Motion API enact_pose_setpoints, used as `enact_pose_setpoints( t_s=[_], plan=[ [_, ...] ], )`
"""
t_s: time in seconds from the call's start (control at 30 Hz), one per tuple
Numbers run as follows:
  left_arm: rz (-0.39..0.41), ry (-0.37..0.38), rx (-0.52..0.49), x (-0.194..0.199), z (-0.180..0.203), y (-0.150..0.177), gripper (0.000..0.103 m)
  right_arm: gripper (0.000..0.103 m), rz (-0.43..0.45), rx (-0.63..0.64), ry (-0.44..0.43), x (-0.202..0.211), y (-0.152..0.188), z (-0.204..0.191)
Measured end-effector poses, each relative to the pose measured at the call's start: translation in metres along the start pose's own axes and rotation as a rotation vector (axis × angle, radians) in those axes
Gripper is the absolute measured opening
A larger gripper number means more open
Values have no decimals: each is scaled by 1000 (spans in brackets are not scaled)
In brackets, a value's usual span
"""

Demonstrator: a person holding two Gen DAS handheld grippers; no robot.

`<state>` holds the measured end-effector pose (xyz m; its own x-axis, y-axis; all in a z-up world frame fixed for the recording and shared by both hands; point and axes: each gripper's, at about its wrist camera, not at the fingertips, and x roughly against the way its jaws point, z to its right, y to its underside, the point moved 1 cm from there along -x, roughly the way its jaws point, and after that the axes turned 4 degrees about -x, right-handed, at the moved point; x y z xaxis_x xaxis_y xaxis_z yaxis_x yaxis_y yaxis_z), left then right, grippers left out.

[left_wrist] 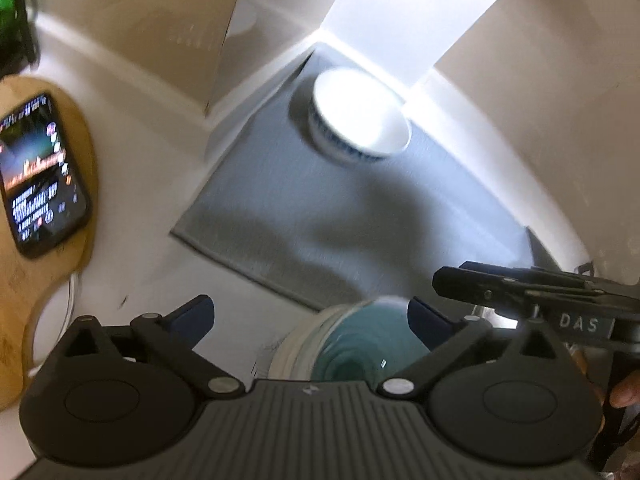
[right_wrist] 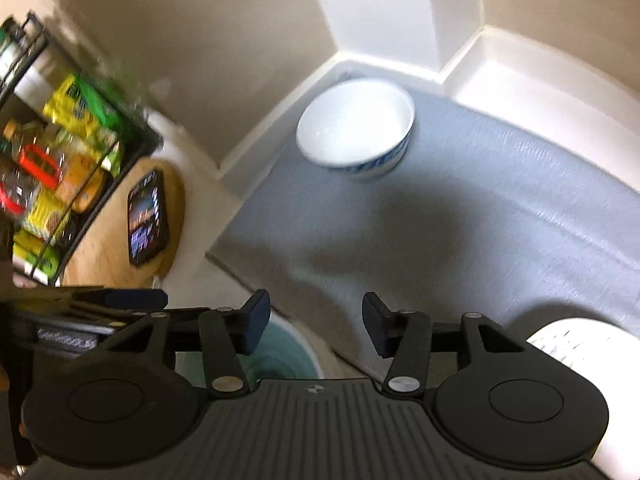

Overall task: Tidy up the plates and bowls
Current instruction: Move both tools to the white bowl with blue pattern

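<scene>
A white bowl with a blue pattern point(left_wrist: 360, 116) point(right_wrist: 356, 128) stands at the far corner of a grey mat point(left_wrist: 320, 216) point(right_wrist: 460, 220). A teal plate with a pale rim point(left_wrist: 360, 348) point(right_wrist: 288, 352) lies on the counter at the mat's near edge, just under both grippers. My left gripper point(left_wrist: 310, 320) is open and empty above it. My right gripper point(right_wrist: 316, 324) is open and empty over the plate's right rim. The right gripper also shows in the left wrist view point(left_wrist: 520, 288). A white dish point(right_wrist: 576, 344) sits at the near right.
A phone point(left_wrist: 40, 176) point(right_wrist: 147, 216) lies on a wooden board point(left_wrist: 24, 300) point(right_wrist: 120, 248) to the left. A black wire rack with packets point(right_wrist: 56, 152) stands further left. White walls and a ledge point(right_wrist: 520, 52) close the back.
</scene>
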<state>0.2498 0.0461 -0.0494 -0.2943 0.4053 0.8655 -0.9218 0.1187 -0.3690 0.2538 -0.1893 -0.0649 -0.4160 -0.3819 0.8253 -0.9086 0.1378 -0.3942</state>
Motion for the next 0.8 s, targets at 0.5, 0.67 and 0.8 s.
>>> enact_pose_setpoints(
  t_s=[0.5,0.67,0.8],
  plan=[
    [152,-53,208,-32,0,-54,103,65,112,-114,107,-11,-41,44],
    [175,-95,246,-50,-1,-69,103,65,131,-181,103,-25,-58,61],
    [188,-118,285,-63,-3,-77,103,65,149,-198,104,-38,-74,68]
  ],
)
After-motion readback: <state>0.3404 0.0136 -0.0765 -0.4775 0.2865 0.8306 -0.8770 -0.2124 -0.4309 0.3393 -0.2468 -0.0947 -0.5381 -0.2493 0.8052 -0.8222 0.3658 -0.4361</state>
